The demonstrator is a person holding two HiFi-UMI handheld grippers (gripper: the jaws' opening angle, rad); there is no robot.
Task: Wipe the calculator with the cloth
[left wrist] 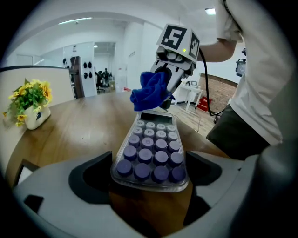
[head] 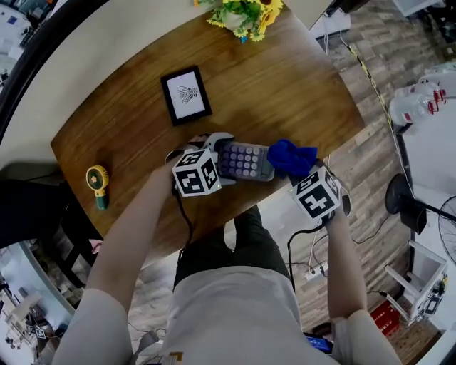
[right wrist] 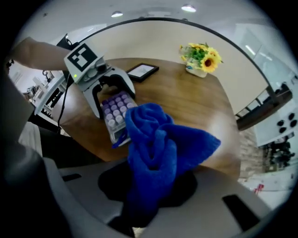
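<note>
On a wooden table (head: 285,93), the left gripper (left wrist: 149,179) is clamping the calculator (left wrist: 152,148) as the right gripper (right wrist: 153,190) is pinching the cloth (right wrist: 160,148); hard wiping could be prying it loose

**Lilac, blue and brown**

Lilac round keys (left wrist: 149,155) under a clear shell on the calculator (head: 244,161). Deep, plain blue for the cloth (head: 292,157). Warm brown with fine wood grain across the bench (head: 285,85). Black border round a white sheet with a small dark drawing on the frame (head: 186,95). Yellow and green in the flowers (head: 246,13). Pale grey on the left tongs (left wrist: 149,174) and right tongs (right wrist: 153,190); black square patterns on their white cubes (head: 196,172). Yellow head, green handle on a small gadget (head: 97,183).
</note>
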